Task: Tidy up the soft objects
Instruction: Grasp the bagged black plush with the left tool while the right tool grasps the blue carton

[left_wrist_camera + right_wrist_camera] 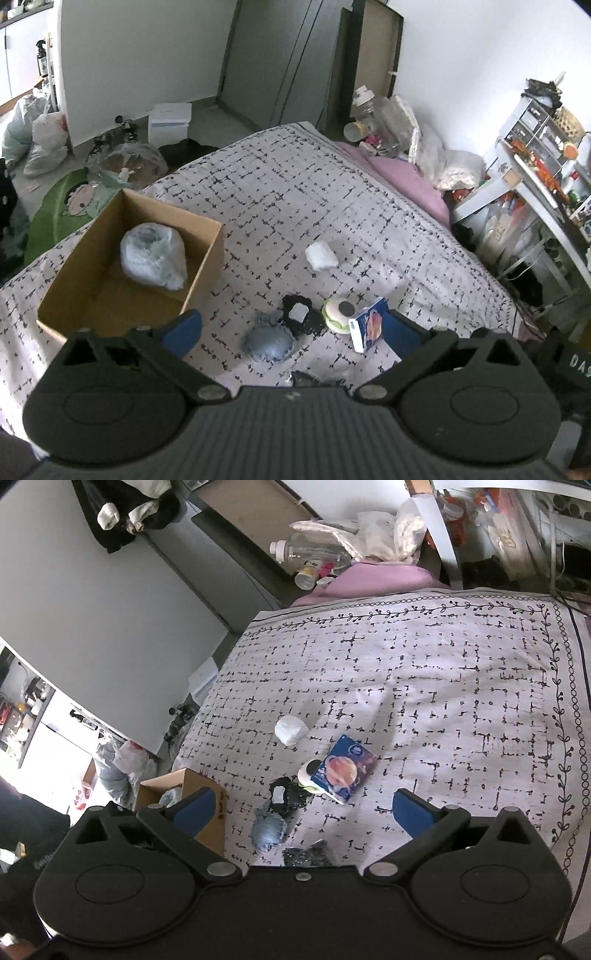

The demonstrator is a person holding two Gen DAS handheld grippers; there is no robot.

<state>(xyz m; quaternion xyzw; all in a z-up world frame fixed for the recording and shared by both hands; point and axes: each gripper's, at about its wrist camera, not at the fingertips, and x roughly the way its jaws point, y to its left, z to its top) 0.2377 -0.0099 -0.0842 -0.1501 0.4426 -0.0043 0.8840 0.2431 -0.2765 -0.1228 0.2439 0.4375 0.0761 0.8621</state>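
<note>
Hovering above bedspread [332,192]; both grippers' jaws wide.

The bedspread [332,192] is pale with a black broken grid; the box [207,258] brown; a bundle [153,258] pale blue; a packet [343,770] dark blue; a pillow [410,181] pink.

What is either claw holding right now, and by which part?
Nothing. The left claw and the right claw both stand wide open above the bedspread, with no object between their pads.
</note>
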